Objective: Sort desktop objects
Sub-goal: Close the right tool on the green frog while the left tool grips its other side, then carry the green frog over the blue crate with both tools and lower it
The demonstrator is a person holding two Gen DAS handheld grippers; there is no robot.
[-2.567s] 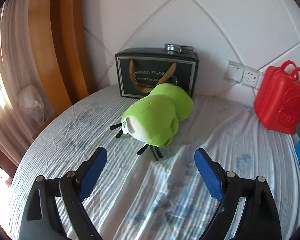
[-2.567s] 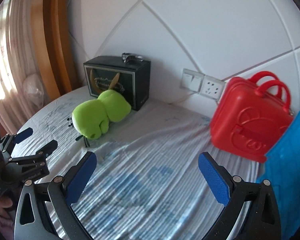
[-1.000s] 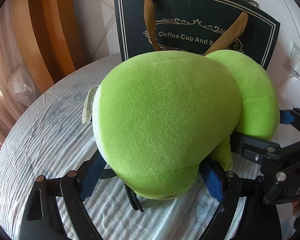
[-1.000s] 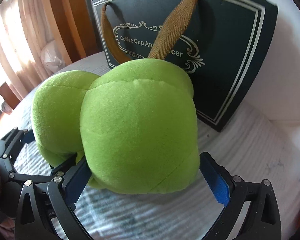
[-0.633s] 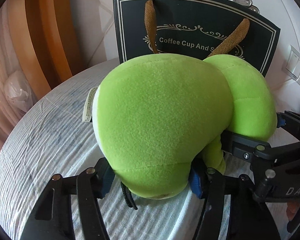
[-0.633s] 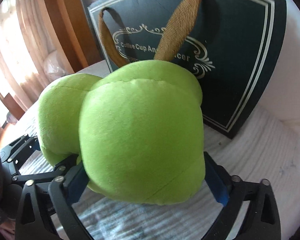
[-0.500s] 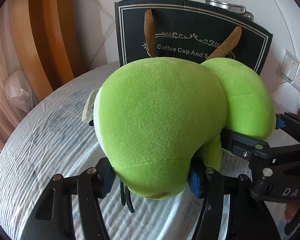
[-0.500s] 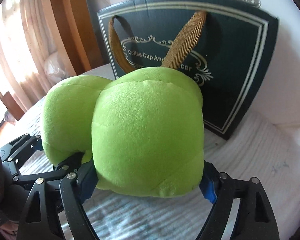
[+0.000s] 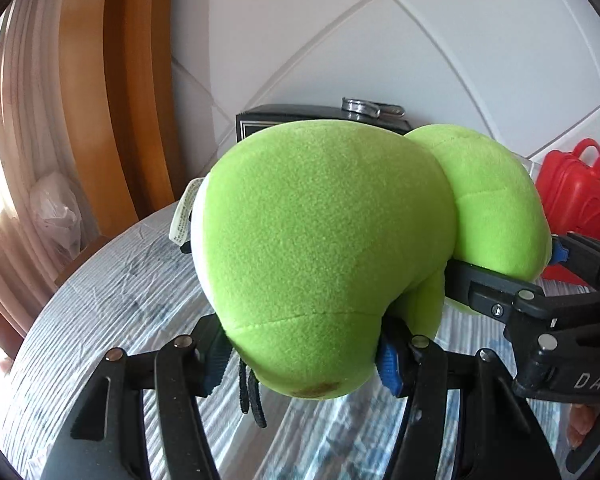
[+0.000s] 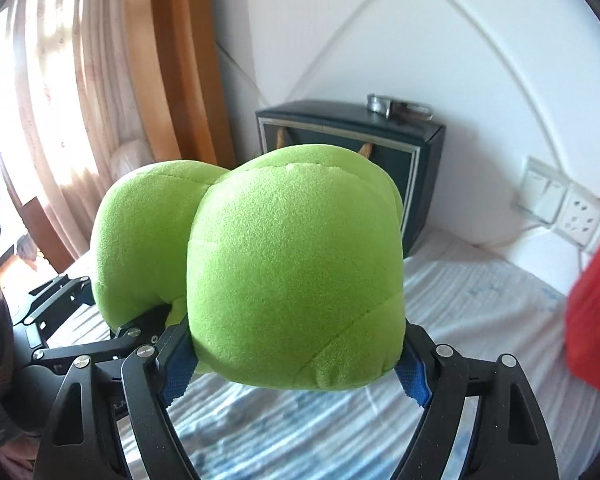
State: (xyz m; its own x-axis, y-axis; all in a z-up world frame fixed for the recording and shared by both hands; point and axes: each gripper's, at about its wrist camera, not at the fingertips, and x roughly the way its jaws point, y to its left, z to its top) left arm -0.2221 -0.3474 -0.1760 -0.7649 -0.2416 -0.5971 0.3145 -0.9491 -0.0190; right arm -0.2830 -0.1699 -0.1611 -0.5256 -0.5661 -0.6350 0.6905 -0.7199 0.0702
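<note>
2 grippers pinched 1 green plush toy [image 9: 324, 240], which filled mid-frame, clear of the striped cloth [image 9: 100, 320]. Left gripper [image 9: 300, 350] squeezed its bigger lobe; right gripper [image 10: 292, 368] squeezed the smaller. Ideally both would travel level together, keeping clear of the dark gift bag [image 10: 420, 136] behind.

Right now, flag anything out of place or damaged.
The green plush toy has a brownish stain on its underside near the left gripper. A metal clip lies loose atop the dark gift bag.
</note>
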